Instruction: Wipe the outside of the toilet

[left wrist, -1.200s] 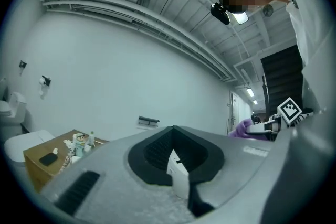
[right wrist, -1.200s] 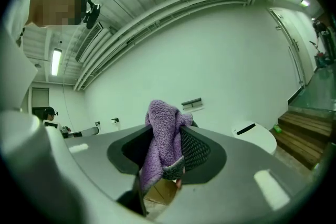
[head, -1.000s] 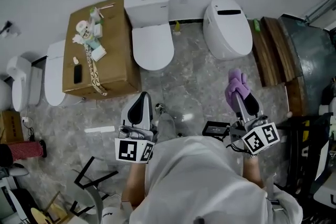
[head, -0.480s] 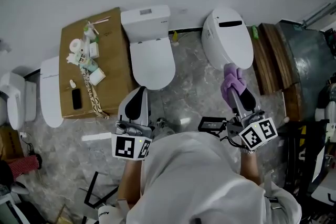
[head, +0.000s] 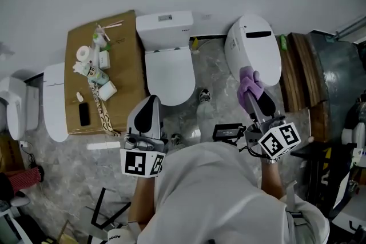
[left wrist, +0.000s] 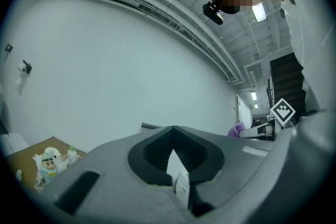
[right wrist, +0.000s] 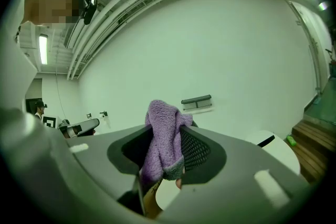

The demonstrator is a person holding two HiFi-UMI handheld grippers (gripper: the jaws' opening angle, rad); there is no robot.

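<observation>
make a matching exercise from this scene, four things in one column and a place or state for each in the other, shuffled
Things:
1. purple cloth
2. cardboard box
3. left gripper
4. rounded toilet

Places or states:
A. jaws together, holding nothing
B. by the wall, rightmost of the toilets
C. clamped in the right gripper
D. beside the tank toilet, small items on top

Pairs: 1-C, 2-D, 3-A, 4-B

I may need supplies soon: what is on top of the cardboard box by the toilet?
On the cardboard box lie a paper roll, a small white packet, a flat black item and a patterned strap. The box is closed, so its inside cannot be seen.
</observation>
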